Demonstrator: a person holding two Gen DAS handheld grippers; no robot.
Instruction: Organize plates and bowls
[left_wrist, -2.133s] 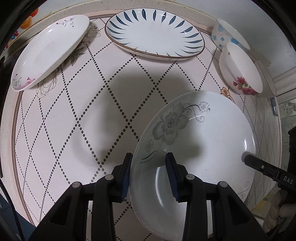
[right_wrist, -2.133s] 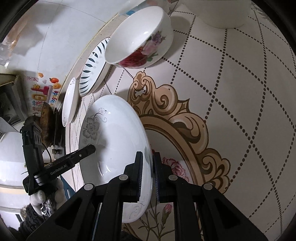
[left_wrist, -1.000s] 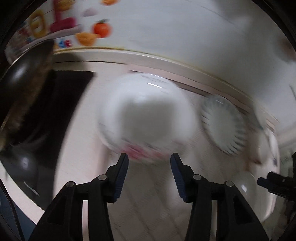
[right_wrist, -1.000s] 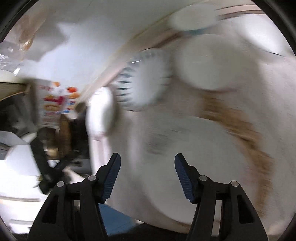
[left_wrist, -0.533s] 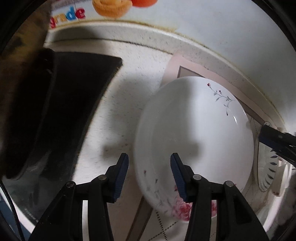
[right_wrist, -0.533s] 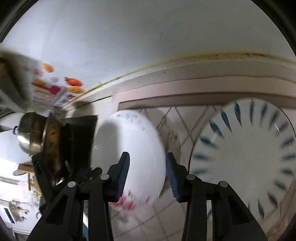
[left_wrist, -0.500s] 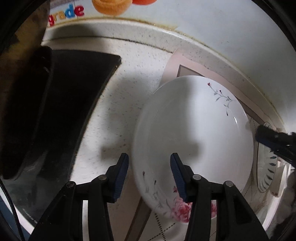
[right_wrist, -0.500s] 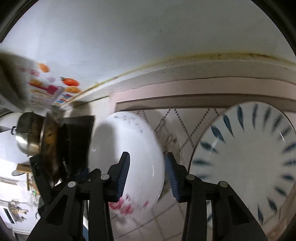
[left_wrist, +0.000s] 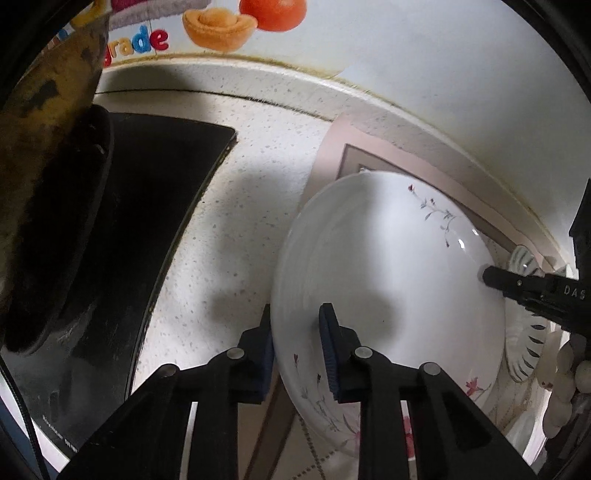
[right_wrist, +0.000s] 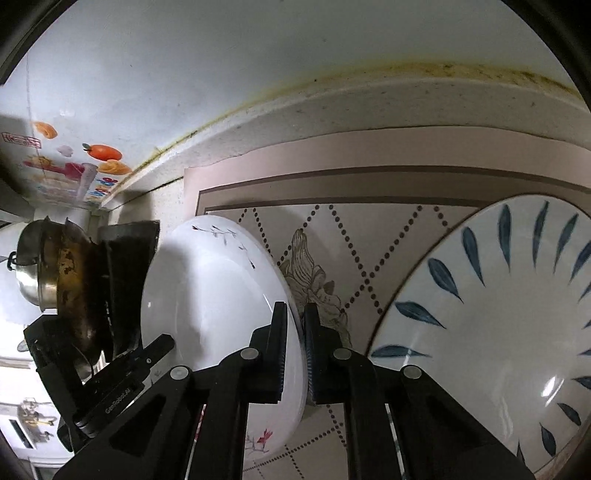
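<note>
- White oval plate (left_wrist: 391, 280) (right_wrist: 210, 299): pink flower and thin grey sprigs on the rim. It lies at the near-wall corner of the patterned mat, with one long edge reaching past the mat onto bare counter. Its long axis runs roughly away from both cameras, the flower end nearest them and the sprig end toward the wall.
- Left gripper (left_wrist: 295, 343): the two blue-padded fingers straddle the plate's left rim, one outside and one over the basin. A gap shows at the inner pad, so whether it is actually clamped cannot be told.
- Right gripper (right_wrist: 295, 350): fingers drawn close together, pinching the opposite rim of the same plate, pads on either side of the edge.
- Blue-leaf plate (right_wrist: 498, 325) (left_wrist: 524, 332): white, with dark blue leaf strokes around the rim. It lies flat on the mat just beside the oval plate, on the right gripper's side.
- Mat (right_wrist: 369, 229): pale, with a dotted diamond lattice, brown border bands and a beige floral scroll.
- Counter (left_wrist: 229, 236): speckled white stone with a raised lip at the back.
- Black cooktop (left_wrist: 155, 206): set into the counter left of the plate, carrying a blackened wok (left_wrist: 44, 184).
- Steel pot (right_wrist: 27, 280): behind the wok.
- Wall (right_wrist: 221, 66): white, stained yellow along the counter joint, bearing a fruit sticker (left_wrist: 221, 18).
</note>
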